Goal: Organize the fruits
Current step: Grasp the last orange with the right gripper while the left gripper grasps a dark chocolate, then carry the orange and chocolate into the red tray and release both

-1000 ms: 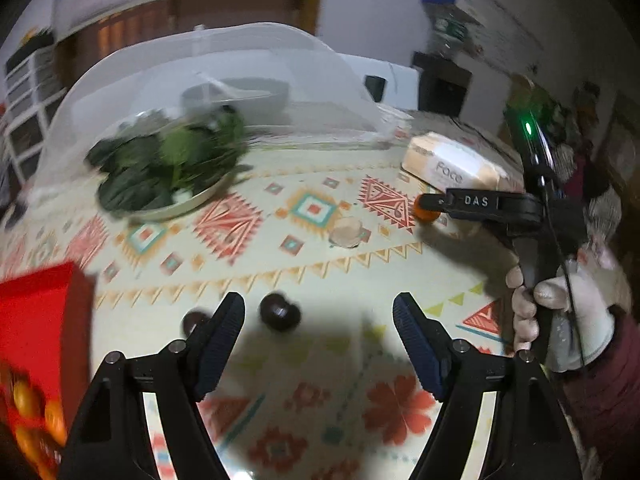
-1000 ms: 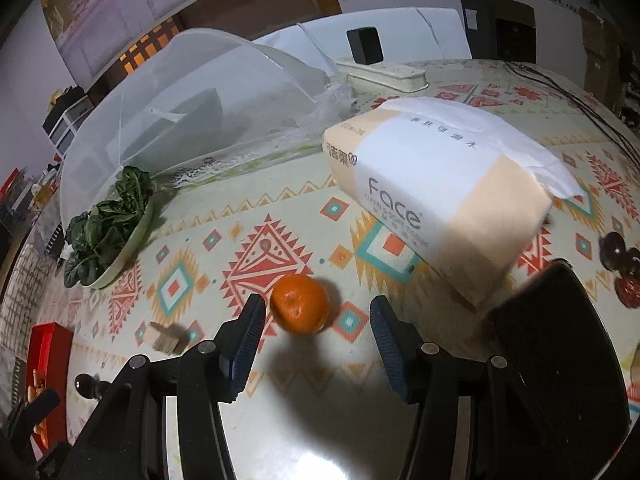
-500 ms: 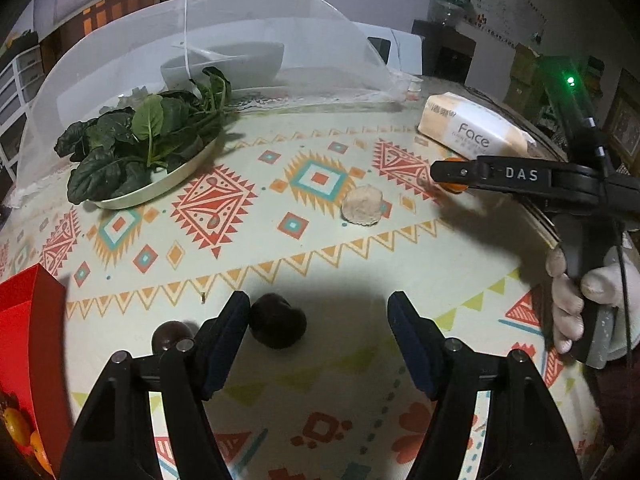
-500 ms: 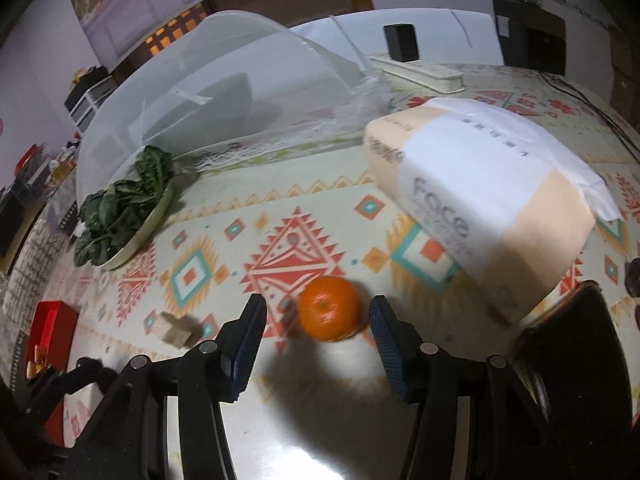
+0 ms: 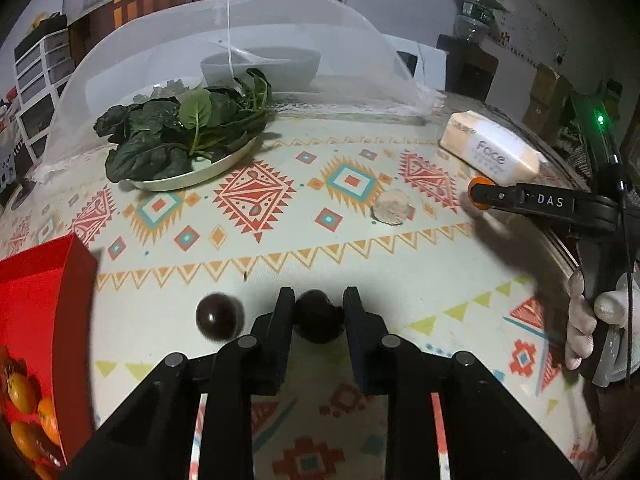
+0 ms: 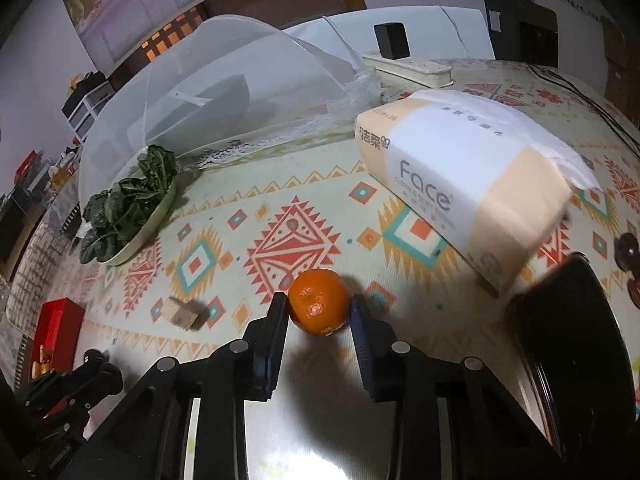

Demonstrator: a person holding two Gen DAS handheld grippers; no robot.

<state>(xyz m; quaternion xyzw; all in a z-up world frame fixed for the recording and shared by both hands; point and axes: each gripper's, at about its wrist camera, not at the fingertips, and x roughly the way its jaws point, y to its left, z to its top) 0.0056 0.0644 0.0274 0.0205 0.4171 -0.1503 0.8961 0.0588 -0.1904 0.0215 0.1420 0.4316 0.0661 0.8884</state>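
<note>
— Between my left gripper (image 5: 319, 312) pads sits a dark round fruit (image 5: 319, 316) on the patterned tablecloth (image 5: 360, 264); I'm clamped tight on it. It's a ball, no long axis to name. A second dark fruit (image 5: 219, 316) lies just left of my finger.

— And your right view?

— My right gripper (image 6: 319, 312) is closing; its pads press both sides of the orange (image 6: 319, 303), round too, dimpled end facing the camera.
</note>
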